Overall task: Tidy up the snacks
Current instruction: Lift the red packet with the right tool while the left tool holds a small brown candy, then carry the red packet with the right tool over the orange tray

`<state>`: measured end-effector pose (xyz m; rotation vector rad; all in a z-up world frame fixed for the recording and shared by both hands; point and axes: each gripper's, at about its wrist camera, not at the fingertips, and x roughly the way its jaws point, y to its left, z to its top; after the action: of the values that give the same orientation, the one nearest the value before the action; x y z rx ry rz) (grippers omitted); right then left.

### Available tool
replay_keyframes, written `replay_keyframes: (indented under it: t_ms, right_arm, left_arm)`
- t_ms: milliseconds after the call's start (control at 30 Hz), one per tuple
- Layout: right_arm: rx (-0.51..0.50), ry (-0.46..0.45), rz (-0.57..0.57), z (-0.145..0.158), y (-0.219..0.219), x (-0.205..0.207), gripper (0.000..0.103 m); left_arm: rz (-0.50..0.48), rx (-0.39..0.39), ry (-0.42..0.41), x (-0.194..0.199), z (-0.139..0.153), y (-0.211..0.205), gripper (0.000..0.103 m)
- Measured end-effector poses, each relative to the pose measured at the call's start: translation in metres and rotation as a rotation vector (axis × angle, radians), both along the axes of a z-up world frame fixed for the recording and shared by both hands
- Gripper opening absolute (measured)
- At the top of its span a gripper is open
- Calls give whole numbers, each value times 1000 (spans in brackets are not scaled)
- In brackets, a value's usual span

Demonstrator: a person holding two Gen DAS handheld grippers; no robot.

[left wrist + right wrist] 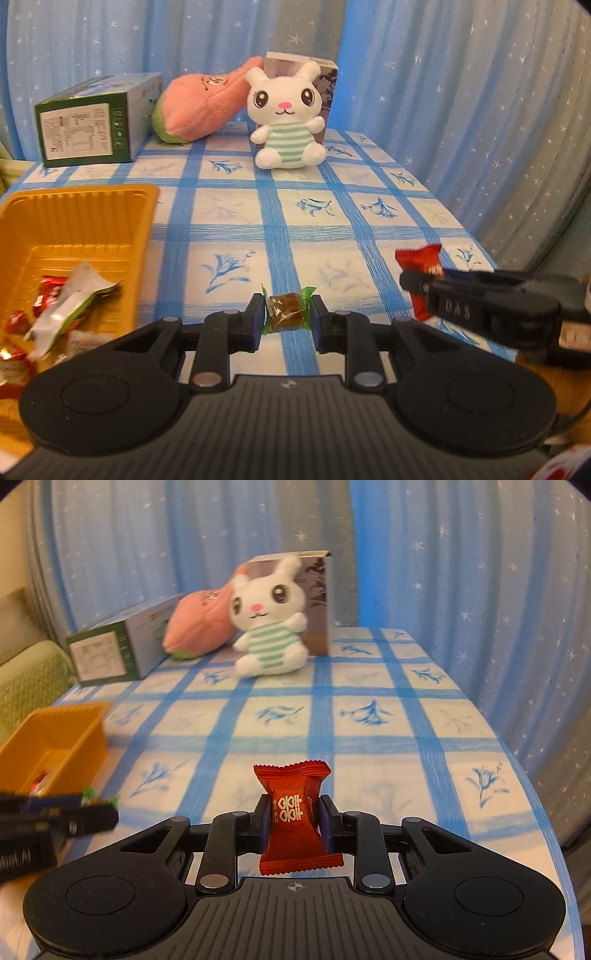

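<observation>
My left gripper (287,317) is shut on a small brown candy in a clear green-ended wrapper (286,314), held above the blue checked tablecloth. My right gripper (291,814) is shut on a red candy packet (293,816) with white characters, standing upright between the pads. In the left wrist view the right gripper (421,288) shows at the right with the red candy packet (419,258) sticking out past it. The orange tray (92,221) sits at the left with several wrapped snacks (70,299) inside. In the right wrist view the orange tray (62,734) lies left, with the left gripper (99,812) in front of it.
At the table's back stand a white plush rabbit (286,118), a pink plush (201,107), a green box (96,122) lying on its side and a brown box (314,602) behind the rabbit. Blue star-patterned curtains hang around. The tablecloth's edge (517,760) curves down at the right.
</observation>
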<state>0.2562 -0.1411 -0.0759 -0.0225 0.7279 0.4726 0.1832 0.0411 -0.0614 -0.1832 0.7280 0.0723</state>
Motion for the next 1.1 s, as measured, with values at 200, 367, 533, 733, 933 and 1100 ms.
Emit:
replay_keyframes:
  t_ms: [200,367,533,733,933,1100]
  right_arm:
    - [23,33,-7,12,-5,-49,27]
    - [46,76,-32,21,-12,-89,27]
    - [66,94,-49,34,-16,-124,27]
    - [82,86,-41,50,-14,-154,27]
    - [89,68,-10,64,-5,-177,27]
    - [97,55,27,73,7,-188,27]
  left_arm:
    - [0,-4,-10,-36,20,5,23]
    - [1,0,-18,-67,35,8,23]
    - [12,0,-25,-94,48,14,23]
    - [21,9,-35,-128,59,19,23]
    - [46,7,-47,-157,71,30,23]
    - [67,4,-53,-171,78,41,23]
